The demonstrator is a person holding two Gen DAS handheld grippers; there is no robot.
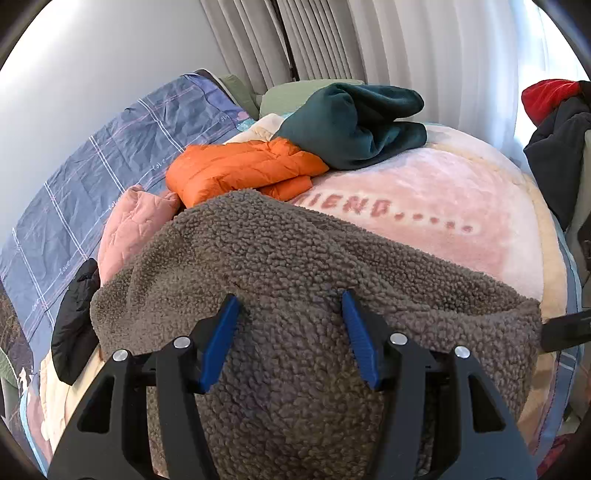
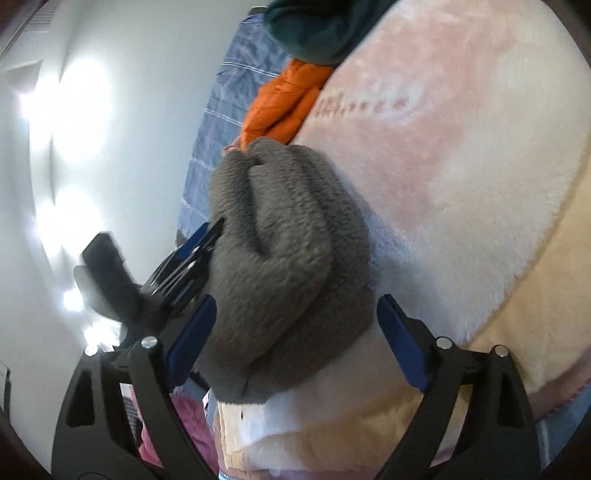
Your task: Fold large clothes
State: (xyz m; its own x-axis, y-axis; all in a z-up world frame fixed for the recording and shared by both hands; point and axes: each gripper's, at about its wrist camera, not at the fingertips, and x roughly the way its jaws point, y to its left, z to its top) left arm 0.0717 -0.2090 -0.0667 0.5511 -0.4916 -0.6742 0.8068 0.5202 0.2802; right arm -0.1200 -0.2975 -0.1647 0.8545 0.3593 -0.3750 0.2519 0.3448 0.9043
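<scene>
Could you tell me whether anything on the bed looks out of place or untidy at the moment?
Yes: the grey fleece garment is bunched rather than flat, with both tools open around it. Behind it, the orange jacket, the dark green garment and a pink quilted piece lie in loose heaps on the pink blanket.

Right wrist view: dark green garment [image 2: 314, 33] was cropped at top edge; left gripper [image 2: 207, 236] appeared motion-blurred at centre left.
</scene>
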